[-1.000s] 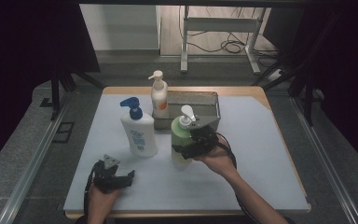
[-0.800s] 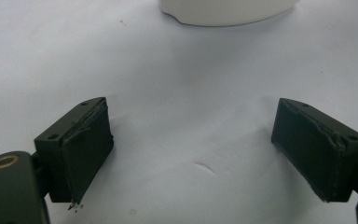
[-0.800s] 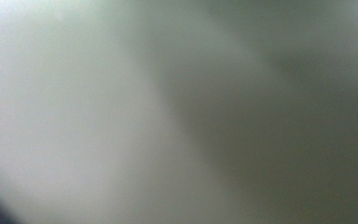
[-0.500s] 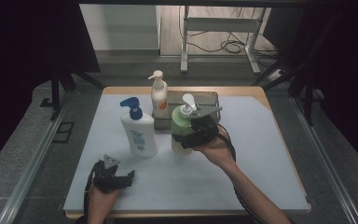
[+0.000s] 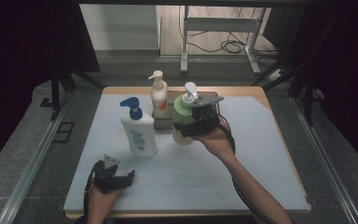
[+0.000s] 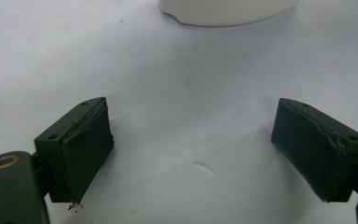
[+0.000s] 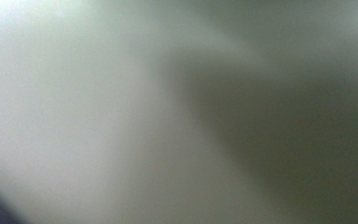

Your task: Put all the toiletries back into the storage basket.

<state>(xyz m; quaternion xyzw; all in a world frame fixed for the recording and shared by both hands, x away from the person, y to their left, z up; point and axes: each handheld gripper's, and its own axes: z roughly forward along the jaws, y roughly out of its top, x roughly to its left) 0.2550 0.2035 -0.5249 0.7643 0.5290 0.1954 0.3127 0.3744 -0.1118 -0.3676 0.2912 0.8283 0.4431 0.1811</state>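
Note:
A pale green pump bottle (image 5: pixel 182 114) hangs upright above the table, with my right gripper (image 5: pixel 189 129) shut on its lower body from the right side. Its blurred green wall (image 7: pixel 121 116) sits right against the lens in the right gripper view. The bottle is just in front of a wire basket (image 5: pixel 162 122). My left gripper (image 5: pixel 125 177) rests near the front left of the mat, its jaws wide apart (image 6: pixel 193 158) with bare mat between them.
A white bottle with a blue pump (image 5: pixel 140 133) stands left of centre; its base (image 6: pixel 228 9) lies ahead of the left gripper. A cream pump bottle (image 5: pixel 159 98) appears to stand at the basket's left end. The white mat (image 5: pixel 251 154) covers the table.
The right gripper has lifted the green bottle and carried it away from me, toward the basket. The left gripper has stayed where it was.

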